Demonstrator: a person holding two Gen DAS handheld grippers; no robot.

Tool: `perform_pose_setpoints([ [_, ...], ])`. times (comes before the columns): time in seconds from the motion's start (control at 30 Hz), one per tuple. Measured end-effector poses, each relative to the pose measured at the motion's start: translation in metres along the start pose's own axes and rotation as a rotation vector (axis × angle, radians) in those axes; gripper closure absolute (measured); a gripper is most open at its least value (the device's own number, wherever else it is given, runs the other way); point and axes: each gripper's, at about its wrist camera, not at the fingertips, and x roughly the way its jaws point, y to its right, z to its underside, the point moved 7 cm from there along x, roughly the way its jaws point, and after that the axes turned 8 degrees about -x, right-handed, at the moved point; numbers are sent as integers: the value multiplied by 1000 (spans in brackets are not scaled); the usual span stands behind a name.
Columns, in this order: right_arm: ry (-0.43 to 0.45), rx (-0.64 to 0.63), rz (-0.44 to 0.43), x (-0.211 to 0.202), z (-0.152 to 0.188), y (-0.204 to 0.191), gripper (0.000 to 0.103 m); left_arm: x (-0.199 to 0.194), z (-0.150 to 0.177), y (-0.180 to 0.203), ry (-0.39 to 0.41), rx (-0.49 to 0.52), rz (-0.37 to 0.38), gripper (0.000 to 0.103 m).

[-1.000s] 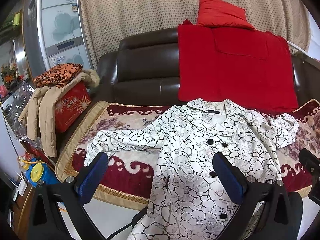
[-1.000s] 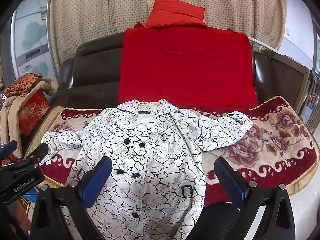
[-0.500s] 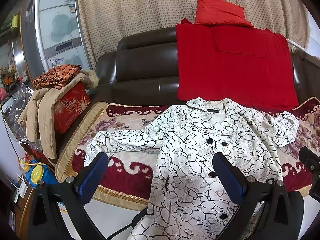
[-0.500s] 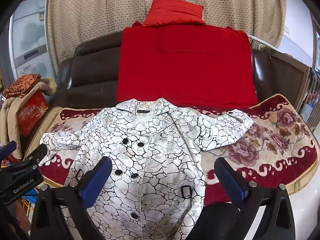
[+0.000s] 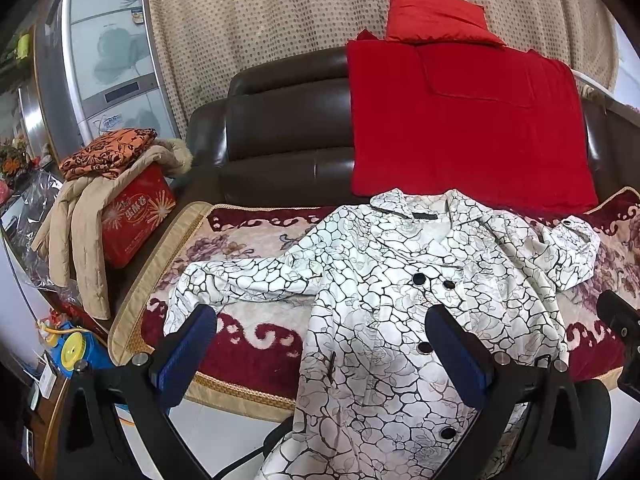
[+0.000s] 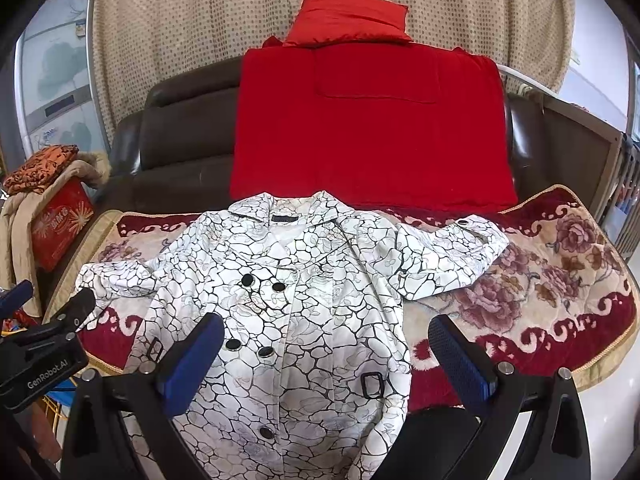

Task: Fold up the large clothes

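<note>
A white coat with a black crackle pattern and black buttons [image 5: 404, 304] lies spread face up on the sofa seat, sleeves out to both sides, its hem hanging over the front edge. It also shows in the right wrist view [image 6: 296, 312]. My left gripper [image 5: 320, 344] is open and empty, hovering before the coat's left side and left sleeve [image 5: 248, 276]. My right gripper [image 6: 324, 352] is open and empty, hovering before the coat's lower right side. The left gripper's body [image 6: 44, 352] shows at the right wrist view's left edge.
A floral red blanket [image 6: 560, 280] covers the dark leather sofa [image 5: 280, 136]. A red blanket [image 6: 372, 128] and red cushion [image 6: 348, 16] lie on the backrest. A red box [image 5: 136, 216] with a beige jacket [image 5: 80, 224] stands at the left. A blue and yellow object [image 5: 68, 354] sits on the floor.
Both views have shifted slightly; the grippers have edged a little closer and lower toward the coat. The coat has not moved. Both grippers stay open.
</note>
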Motion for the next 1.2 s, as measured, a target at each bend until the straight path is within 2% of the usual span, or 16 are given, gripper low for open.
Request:
perform_pose_setpoints([
  [0.57, -36, 4, 2, 26, 1, 5, 0, 27, 1, 10, -43, 19, -5, 0],
  [0.77, -59, 35, 14, 48, 3, 22, 0, 66, 15, 11, -138, 13, -12, 0],
  [0.9, -84, 105, 25, 75, 10, 56, 0, 98, 28, 9, -202, 19, -45, 0],
  [1.03, -75, 214, 65, 112, 14, 116, 0, 126, 35, 12, -236, 36, -71, 0],
  [1.2, -95, 488, 17, 171, 29, 208, 0, 171, 48, 22, -312, 82, -106, 0],
])
